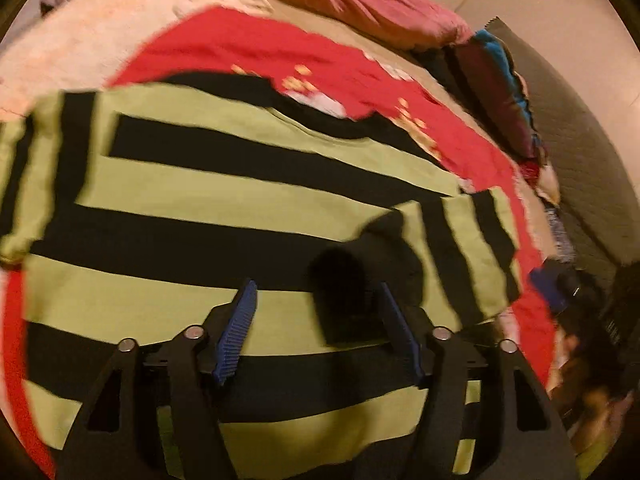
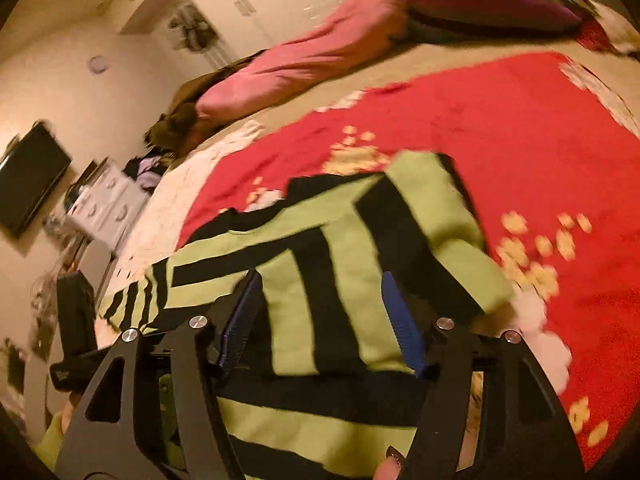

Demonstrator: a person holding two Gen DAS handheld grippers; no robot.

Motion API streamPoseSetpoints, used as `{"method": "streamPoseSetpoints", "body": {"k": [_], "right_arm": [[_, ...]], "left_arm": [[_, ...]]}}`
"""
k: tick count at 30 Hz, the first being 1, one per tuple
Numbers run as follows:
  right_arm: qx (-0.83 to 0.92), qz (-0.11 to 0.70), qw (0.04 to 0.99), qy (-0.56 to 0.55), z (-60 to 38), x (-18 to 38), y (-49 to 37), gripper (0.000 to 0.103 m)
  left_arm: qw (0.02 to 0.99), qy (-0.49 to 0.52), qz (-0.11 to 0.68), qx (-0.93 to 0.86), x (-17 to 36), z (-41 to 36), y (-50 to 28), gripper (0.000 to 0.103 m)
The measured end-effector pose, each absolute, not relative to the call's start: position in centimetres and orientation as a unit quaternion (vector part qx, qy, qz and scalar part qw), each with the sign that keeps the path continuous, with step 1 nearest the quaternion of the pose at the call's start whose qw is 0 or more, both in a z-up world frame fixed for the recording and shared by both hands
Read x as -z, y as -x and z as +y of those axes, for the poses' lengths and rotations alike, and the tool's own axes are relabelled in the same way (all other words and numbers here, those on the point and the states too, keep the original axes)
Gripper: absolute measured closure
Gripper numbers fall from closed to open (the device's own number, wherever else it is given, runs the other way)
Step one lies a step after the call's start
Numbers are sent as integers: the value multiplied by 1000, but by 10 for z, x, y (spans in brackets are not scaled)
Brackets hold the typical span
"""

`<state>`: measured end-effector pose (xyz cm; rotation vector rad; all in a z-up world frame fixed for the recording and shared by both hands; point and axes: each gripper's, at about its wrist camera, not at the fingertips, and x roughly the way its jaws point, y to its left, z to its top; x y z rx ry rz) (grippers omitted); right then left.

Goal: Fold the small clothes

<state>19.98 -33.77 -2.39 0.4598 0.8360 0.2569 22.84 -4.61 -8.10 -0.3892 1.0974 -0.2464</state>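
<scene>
Sweater: green with black stripes [image 1: 224, 184], spread across the middle of both views on a red blanket [image 1: 248, 44] – one sleeve folded in at right.
Left gripper [image 1: 316, 332]: jaws wide, above the cloth, gripping nothing.
Right gripper [image 2: 320, 324]: jaws wide over the folded sleeve [image 2: 404, 216] – not pinching it.
Pink quilt [image 2: 304, 60]: top centre.
</scene>
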Motion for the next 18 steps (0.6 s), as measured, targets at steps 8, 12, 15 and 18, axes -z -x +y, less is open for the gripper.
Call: {"method": "streamPoseSetpoints", "body": {"k": [8,12,15,18], "right_arm": [[-113,414,879,-208,-335,31,-194,44],[-107,418,881,-193,-333,31,-189,44],[-109,418,882,-190,-327,31,-189,44],[-119,418,882,-179,-319,30,-189,44]], "left_arm": [[807,204,541,117,110,-79,-252,94],[827,196,510,137,89,-71,-252,97],[860,169,468,115,53,-47,-251,98],[891,149,423,78,19,-8,-250,98]]}}
